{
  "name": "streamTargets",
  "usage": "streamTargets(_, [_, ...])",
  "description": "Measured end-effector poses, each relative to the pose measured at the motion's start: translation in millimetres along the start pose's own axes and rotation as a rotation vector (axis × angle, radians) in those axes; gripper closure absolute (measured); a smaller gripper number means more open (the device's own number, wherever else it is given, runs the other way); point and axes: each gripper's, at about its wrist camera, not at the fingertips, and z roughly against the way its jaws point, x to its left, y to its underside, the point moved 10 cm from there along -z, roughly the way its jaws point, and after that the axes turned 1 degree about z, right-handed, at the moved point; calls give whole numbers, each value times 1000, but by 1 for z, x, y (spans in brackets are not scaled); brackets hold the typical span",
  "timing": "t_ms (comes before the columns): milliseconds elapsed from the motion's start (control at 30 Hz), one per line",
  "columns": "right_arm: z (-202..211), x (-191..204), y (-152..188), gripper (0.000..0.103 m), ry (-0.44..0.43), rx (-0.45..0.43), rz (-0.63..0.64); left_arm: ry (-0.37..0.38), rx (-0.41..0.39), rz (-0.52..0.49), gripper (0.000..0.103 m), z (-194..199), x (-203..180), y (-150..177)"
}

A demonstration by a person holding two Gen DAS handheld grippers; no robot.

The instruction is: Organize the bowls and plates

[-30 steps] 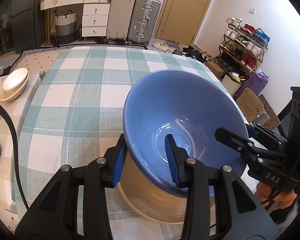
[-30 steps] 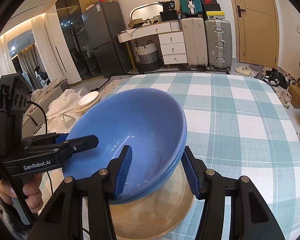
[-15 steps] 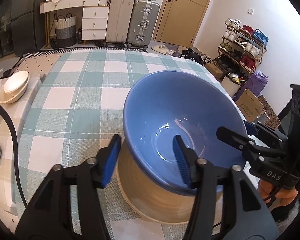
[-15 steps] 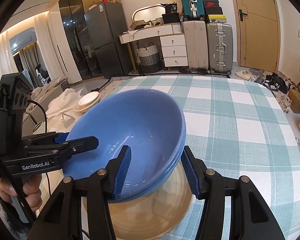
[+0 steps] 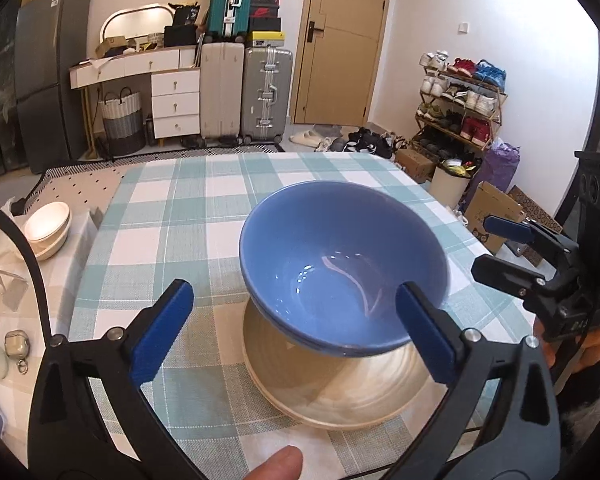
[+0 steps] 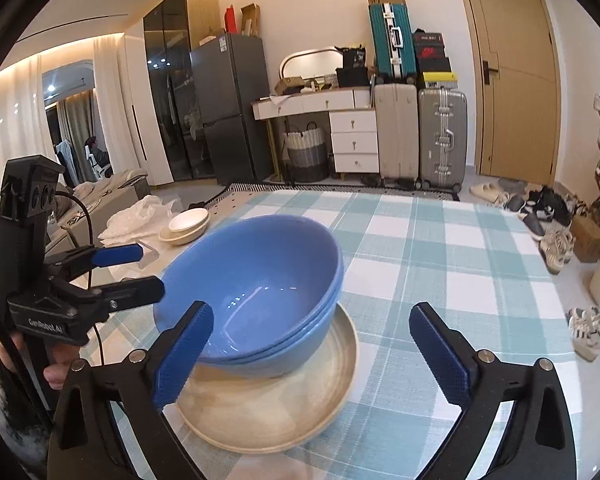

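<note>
Both tongs (image 5: 296, 328) (image 6: 312, 356) opening, empty | checked tablecloth (image 5: 172, 216) (suitcases (image 5: 266, 94) by door (image 5: 340, 40))

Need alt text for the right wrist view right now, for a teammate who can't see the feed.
Blue bowls, nested, sit tilted in a beige plate on a teal checked tablecloth. The right gripper frames them in the foreground, jaws opening and clear of the rim; the left gripper hangs at the left, its jaws also opening. White bowls sit stacked beyond.
</note>
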Motion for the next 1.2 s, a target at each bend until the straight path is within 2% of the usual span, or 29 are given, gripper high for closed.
streamTargets(300, [29,-6,29,1,-11,-36,24,7,-53,-3,2,40,0,27])
streamTargets(500, [32,-7,58,1,-20,-43,19,-27,-71,-6,2,50,5,52])
streamTargets(767, [33,-5,74,1,-25,-66,46,-48,-94,28,2,39,21,77])
streamTargets(933, [29,-5,77,1,-32,-79,50,-64,-103,12,2,28,23,87])
streamTargets(1200, [20,-8,81,1,-37,-82,46,-96,-114,13,2,9,31,87])
